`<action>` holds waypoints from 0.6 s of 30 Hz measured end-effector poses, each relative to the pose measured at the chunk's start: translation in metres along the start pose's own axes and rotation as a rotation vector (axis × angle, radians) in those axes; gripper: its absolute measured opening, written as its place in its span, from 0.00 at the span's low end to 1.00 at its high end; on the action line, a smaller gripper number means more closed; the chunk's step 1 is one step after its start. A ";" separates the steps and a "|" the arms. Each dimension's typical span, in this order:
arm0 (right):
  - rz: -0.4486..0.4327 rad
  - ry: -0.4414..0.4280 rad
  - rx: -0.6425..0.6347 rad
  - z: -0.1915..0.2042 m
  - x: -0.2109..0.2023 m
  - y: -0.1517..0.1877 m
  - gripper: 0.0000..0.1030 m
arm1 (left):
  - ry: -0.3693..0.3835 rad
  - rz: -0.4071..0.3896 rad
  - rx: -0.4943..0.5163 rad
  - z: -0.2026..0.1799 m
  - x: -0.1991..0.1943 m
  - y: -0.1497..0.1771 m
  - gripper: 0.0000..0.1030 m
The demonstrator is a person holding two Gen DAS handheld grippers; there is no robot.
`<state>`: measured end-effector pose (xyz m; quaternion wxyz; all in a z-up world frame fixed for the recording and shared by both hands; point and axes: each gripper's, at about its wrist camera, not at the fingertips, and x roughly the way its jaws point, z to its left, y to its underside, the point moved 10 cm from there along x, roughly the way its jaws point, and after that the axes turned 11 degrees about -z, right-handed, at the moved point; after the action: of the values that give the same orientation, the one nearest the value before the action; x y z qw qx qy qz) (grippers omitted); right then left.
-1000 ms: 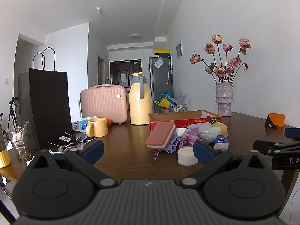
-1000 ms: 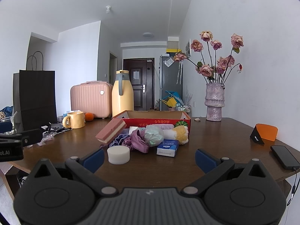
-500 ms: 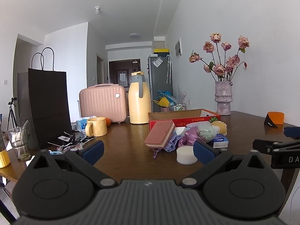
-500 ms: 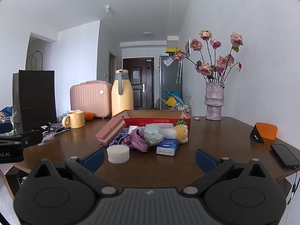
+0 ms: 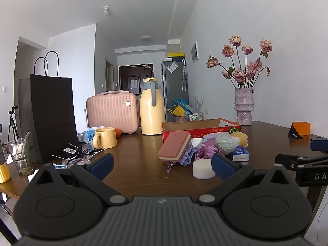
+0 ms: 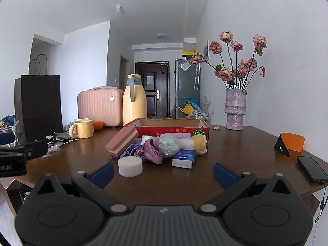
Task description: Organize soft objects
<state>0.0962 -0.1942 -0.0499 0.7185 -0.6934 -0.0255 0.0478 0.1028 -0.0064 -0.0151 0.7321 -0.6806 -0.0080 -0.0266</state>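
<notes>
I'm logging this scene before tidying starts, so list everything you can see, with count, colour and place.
Table: one, dark wood.
Cardboard box: one, red, mid-table.
Sponge: one, pink and cream, propped on the pile.
Round sponge: one, white, nearest.
Cloth pouch: one, purple, in the pile.
Tissue pack: one, blue.
Mug: one, yellow, left.
Jug: one, yellow.
Case: one, pink.
Vase: one, with roses.
Phone: one, black, right edge.
Left gripper: open.
Right gripper: open.

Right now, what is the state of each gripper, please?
Left gripper: open, holding nothing.
Right gripper: open, holding nothing.
</notes>
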 end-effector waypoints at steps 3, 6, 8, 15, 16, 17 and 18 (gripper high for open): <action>0.001 -0.001 -0.002 0.000 0.000 0.000 1.00 | 0.001 0.000 0.001 0.000 0.000 0.000 1.00; 0.000 -0.003 -0.004 0.001 0.000 0.001 1.00 | 0.000 0.000 0.001 0.000 0.000 0.000 1.00; 0.001 -0.005 -0.005 0.001 0.000 0.001 1.00 | 0.001 0.000 0.001 0.000 0.000 0.000 1.00; -0.003 -0.001 -0.005 0.001 0.000 0.000 1.00 | 0.001 -0.001 0.001 0.000 0.001 0.000 1.00; -0.003 -0.001 -0.006 0.001 0.000 0.000 1.00 | 0.001 -0.001 0.001 0.000 0.001 0.000 1.00; -0.001 0.001 -0.005 0.000 0.000 0.000 1.00 | 0.001 -0.002 0.001 0.001 0.001 0.000 1.00; -0.001 0.003 -0.004 0.000 0.000 0.000 1.00 | 0.001 0.000 0.000 0.001 0.001 0.000 1.00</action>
<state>0.0963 -0.1945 -0.0496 0.7173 -0.6948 -0.0250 0.0466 0.1036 -0.0058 -0.0155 0.7322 -0.6805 -0.0077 -0.0272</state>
